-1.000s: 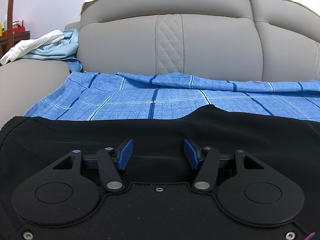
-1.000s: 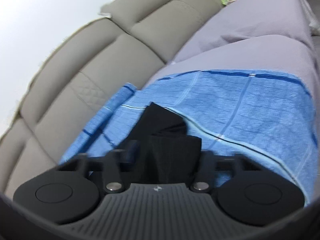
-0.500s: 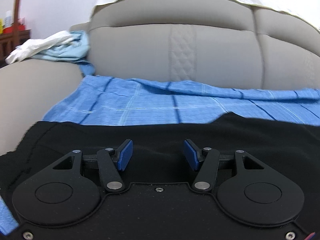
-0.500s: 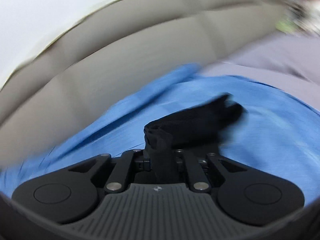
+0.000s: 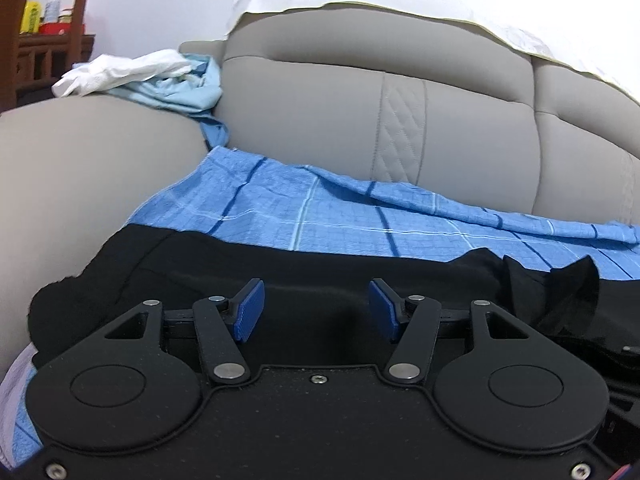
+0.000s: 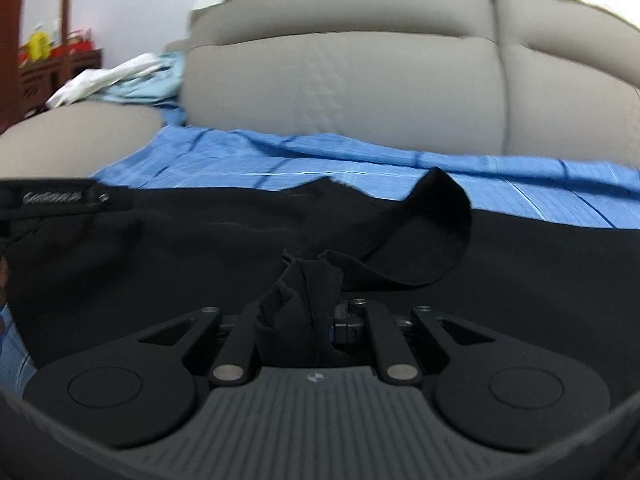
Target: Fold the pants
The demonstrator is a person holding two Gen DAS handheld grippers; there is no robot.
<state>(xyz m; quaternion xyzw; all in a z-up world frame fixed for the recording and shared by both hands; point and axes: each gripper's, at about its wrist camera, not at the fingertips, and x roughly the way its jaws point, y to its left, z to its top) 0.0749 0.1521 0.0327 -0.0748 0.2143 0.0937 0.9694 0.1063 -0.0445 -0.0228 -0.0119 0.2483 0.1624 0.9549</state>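
Observation:
Black pants [image 5: 320, 272] lie across a blue checked cloth [image 5: 304, 208] on the sofa seat. My left gripper [image 5: 316, 312] is open and empty, low over the pants near their left end. My right gripper [image 6: 300, 320] is shut on a bunched fold of the pants [image 6: 304, 292], with a flap of the fabric [image 6: 432, 232] curling up beyond it. The waistband with its label [image 6: 52, 198] shows at the left of the right wrist view. The held end also shows at the right of the left wrist view [image 5: 560, 292].
The grey sofa backrest [image 5: 360, 120] rises behind the cloth and the armrest [image 5: 92, 152] is on the left. A white and light blue heap of clothes [image 5: 152, 76] lies on the armrest. A wooden cabinet [image 5: 44, 56] stands far left.
My right gripper has swung left with the pant end, carrying it over the rest of the pants. My left gripper has shifted and turned a little, staying open.

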